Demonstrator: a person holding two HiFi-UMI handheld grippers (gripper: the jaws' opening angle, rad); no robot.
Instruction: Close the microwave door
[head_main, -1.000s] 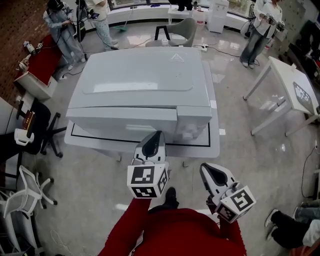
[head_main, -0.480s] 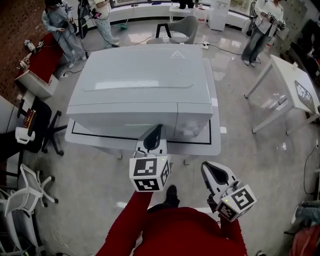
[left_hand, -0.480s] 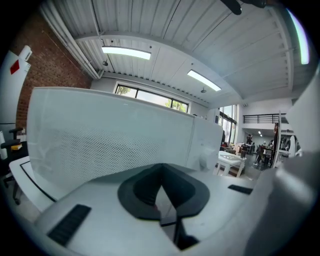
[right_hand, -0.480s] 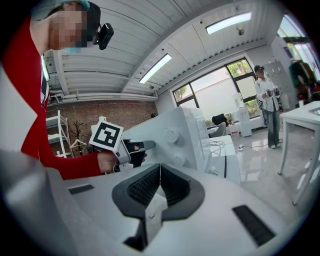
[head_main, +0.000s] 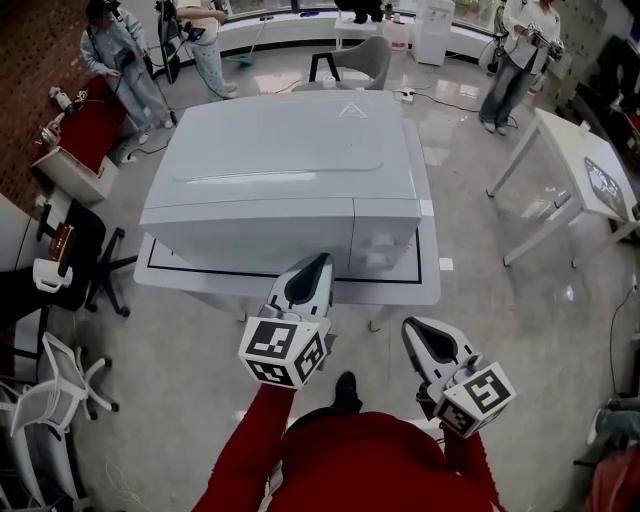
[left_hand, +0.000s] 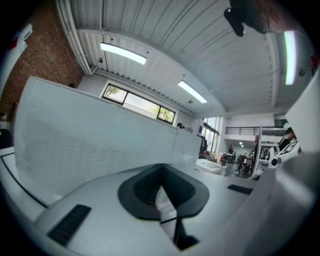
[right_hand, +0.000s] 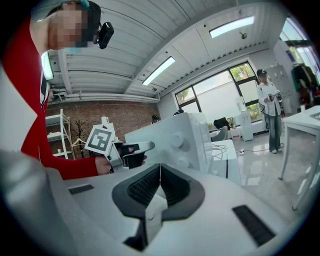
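White plastic covers the microwave, which sits on a white table in the middle of the floor, just beyond the person. Its door takes up the left and centre of the near face. From the head view the door looks flush with the control panel on the right, though a very thin gap would be too small to see.

The left gripper points roughly level at that near face, with its tip at the door's right edge beside the panel. Whether it touches the door cannot be told. The left gripper view shows its two jaws pressed together with nothing between them, and the door's meshed window close ahead on the left.

The right gripper hangs nearer the person and further right, apart from the table's near edge. Its jaws are likewise together and empty. A red sleeve leads back from the left gripper.
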